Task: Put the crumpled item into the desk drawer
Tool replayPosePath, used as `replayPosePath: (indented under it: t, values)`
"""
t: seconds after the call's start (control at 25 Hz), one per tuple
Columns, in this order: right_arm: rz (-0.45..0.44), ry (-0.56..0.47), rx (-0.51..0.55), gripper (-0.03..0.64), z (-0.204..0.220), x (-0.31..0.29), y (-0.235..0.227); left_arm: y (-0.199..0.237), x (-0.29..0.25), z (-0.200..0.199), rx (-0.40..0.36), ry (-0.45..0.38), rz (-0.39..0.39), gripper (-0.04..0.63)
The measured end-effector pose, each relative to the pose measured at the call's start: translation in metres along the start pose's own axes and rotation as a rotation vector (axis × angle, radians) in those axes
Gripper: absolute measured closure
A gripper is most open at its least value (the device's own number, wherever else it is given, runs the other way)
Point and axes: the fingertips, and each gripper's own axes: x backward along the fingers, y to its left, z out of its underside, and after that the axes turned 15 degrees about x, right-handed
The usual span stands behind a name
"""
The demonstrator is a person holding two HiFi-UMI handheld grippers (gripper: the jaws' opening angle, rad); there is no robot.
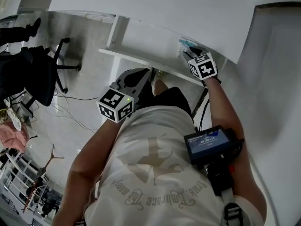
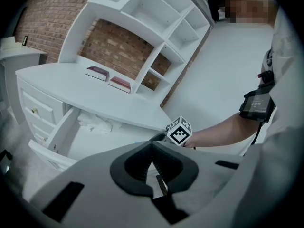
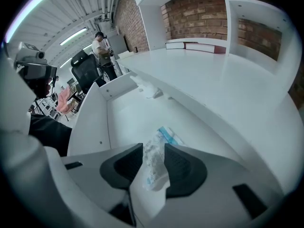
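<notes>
The crumpled item, a white wrapper with blue print, is pinched between the pads of my right gripper just above the floor of the open desk drawer. In the head view the right gripper reaches into the drawer under the desktop edge, and a bit of the item shows at its tip. My left gripper is held back in front of the drawer, with its jaws together and nothing between them. From the left gripper view the drawer stands pulled out.
A white crumpled tissue lies at the far end of the drawer. Two books lie on the white desktop under the shelf unit. An office chair and floor cables are to the left.
</notes>
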Motion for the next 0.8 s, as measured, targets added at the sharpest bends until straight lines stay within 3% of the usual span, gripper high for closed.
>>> replayPosePath:
  t: [0.44, 0.8]
  values:
    - [0.08, -0.044, -0.049, 0.571, -0.023, 0.026, -0.005, -0.003, 0.0, -0.029, -0.061, 0.011, 0.063, 0.575]
    - [0.1, -0.092, -0.065, 0.592, -0.03, 0.041, -0.002, 0.0, -0.009, -0.041, -0.098, 0.013, 0.09, 0.575]
